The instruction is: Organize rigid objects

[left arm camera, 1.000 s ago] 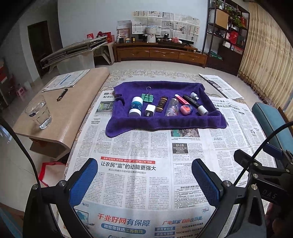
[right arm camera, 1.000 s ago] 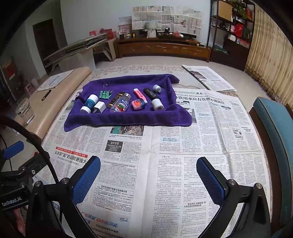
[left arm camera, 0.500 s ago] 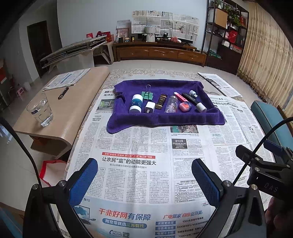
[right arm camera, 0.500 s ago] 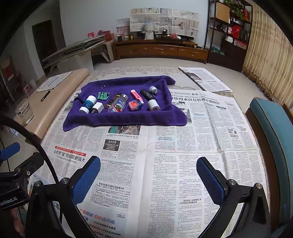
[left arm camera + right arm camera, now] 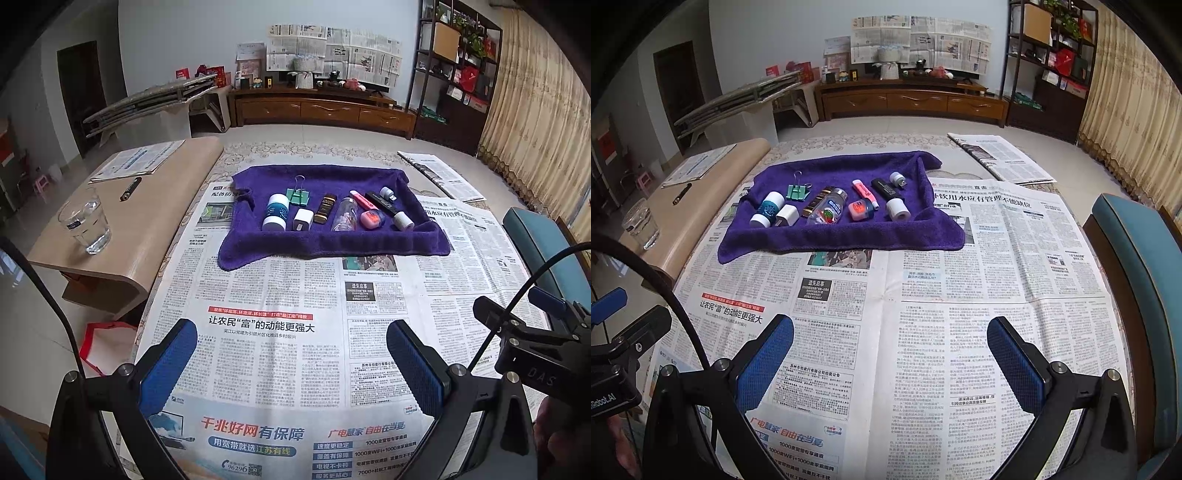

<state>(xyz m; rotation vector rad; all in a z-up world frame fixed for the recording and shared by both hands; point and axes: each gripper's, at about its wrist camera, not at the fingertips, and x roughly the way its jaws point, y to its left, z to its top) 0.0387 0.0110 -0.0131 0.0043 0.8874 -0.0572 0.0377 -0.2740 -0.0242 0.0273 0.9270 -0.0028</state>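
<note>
A purple towel (image 5: 325,247) (image 5: 827,240) lies on the newspaper-covered table, far ahead of both grippers. On it lie several small objects: a blue-and-white bottle (image 5: 275,212), a green binder clip (image 5: 298,195), a white charger cube (image 5: 303,220), a dark gold-labelled tube (image 5: 325,209), a clear bottle (image 5: 344,218), a pink highlighter (image 5: 360,199), a pink case (image 5: 372,219), a black stick (image 5: 380,203) and a white roll (image 5: 403,221). My left gripper (image 5: 291,363) and right gripper (image 5: 891,360) are both open and empty, low over the near newspaper.
A wooden side table (image 5: 147,221) on the left holds a glass of water (image 5: 85,225), a pen (image 5: 130,189) and papers. A teal chair (image 5: 1141,280) stands at the right. A folded newspaper (image 5: 1001,158) lies beyond the towel.
Both grippers have drawn back a little from the towel, which looks smaller and farther. Both stay open and empty.
</note>
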